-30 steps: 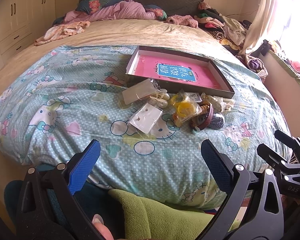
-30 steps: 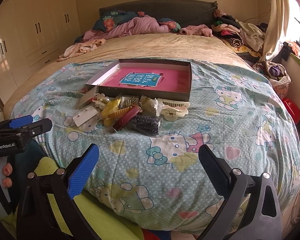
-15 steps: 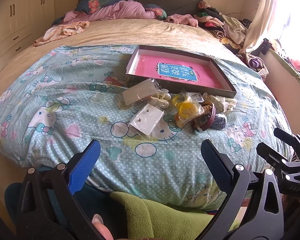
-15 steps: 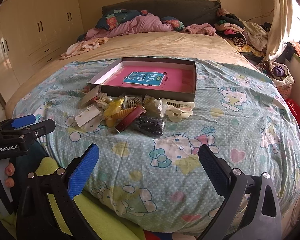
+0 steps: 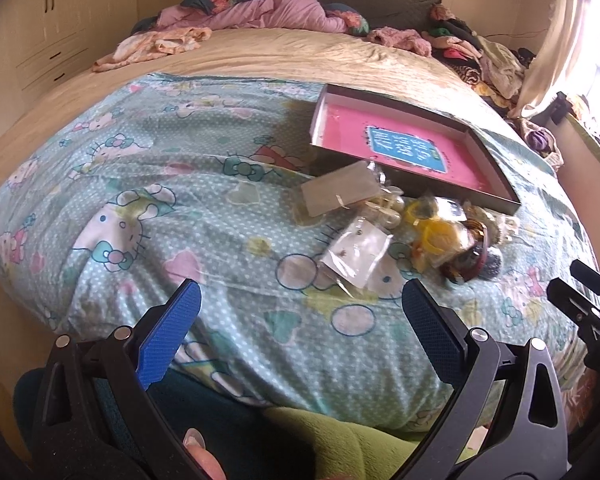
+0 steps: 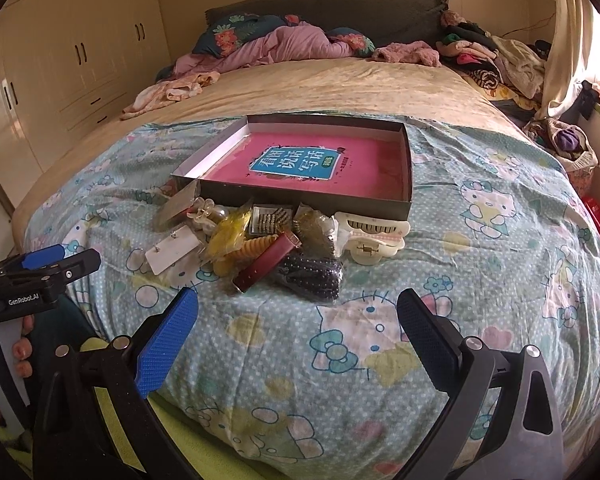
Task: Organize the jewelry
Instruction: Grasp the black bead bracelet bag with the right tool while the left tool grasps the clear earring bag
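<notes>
A pile of jewelry and hair accessories lies on the Hello Kitty bedspread just in front of a shallow open box with a pink inside. The pile holds clear packets, yellow bangles, a dark red band, a black beaded piece and a white hair claw. The box also shows in the left wrist view. My left gripper is open and empty, short of the pile. My right gripper is open and empty, near the bed's front edge.
Crumpled pink bedding and pillows lie at the head of the bed. Heaped clothes sit at the far right by the curtain. Wardrobes stand on the left. A green cushion is below the grippers.
Both grippers have moved forward toward the bed and the pile; the left view has swung left and tilted. Jaws stay open. Nothing on the bed has moved.
</notes>
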Demonstrator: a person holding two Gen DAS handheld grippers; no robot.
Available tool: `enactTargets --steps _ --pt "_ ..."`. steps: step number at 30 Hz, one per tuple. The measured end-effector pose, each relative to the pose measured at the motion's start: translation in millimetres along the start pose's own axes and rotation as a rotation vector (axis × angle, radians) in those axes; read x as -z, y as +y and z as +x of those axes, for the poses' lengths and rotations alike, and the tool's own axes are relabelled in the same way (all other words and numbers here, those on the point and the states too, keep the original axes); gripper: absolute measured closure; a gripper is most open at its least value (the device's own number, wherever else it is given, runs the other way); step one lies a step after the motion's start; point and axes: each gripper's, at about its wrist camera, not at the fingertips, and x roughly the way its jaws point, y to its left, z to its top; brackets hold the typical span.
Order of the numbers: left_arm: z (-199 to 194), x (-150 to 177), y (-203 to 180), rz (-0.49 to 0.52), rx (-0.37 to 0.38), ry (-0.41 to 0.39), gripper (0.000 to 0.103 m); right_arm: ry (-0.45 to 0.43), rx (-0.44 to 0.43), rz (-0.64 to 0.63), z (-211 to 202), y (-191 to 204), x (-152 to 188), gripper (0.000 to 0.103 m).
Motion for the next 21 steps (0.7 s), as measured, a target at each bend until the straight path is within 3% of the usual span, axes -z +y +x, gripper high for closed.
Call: enactTargets --steps 6,18,21 --pt "22 -10 7 0.006 0.013 0.03 0.009 0.026 0.019 0.034 20 -13 -2 0.004" --pt "76 -12 -16 0.106 0.095 0.122 0.009 0.098 0.075 0.031 82 -30 7 0.005" --pt "84 -13 -17 0.115 0.096 0.138 0.009 0.125 0.061 0.025 97 -27 9 0.017"
